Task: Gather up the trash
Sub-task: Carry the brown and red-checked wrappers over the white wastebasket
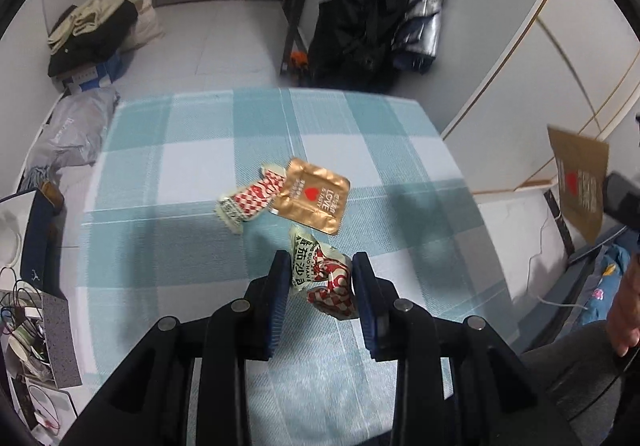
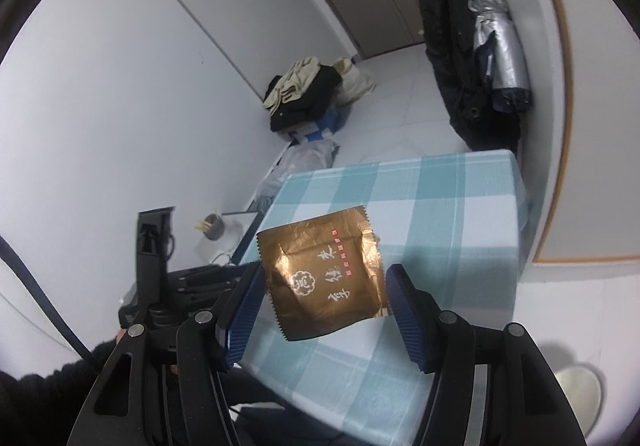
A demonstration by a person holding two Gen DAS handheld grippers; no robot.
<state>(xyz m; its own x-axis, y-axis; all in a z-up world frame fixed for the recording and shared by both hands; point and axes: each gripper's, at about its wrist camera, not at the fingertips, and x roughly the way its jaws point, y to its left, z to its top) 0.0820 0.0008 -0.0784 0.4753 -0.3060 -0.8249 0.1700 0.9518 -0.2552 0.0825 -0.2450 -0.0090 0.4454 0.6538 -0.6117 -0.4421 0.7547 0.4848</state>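
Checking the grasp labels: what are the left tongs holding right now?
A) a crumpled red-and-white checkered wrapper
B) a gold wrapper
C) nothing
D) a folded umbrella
A: in the left wrist view the left tongs pinch the crumpled red-and-white checkered wrapper above the checked tablecloth; the gold wrapper sits in the right tongs.

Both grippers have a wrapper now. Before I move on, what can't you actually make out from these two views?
- Bin or bag for the trash: in neither view.
- Checkered wrapper in the left gripper: crumpled; its lower end hangs below the finger pads.
- Gold wrapper in the right gripper: it blocks the tablecloth behind it in the right wrist view, hiding the wrappers left there.
- Second gold wrapper: overlaps the flat checkered wrapper.
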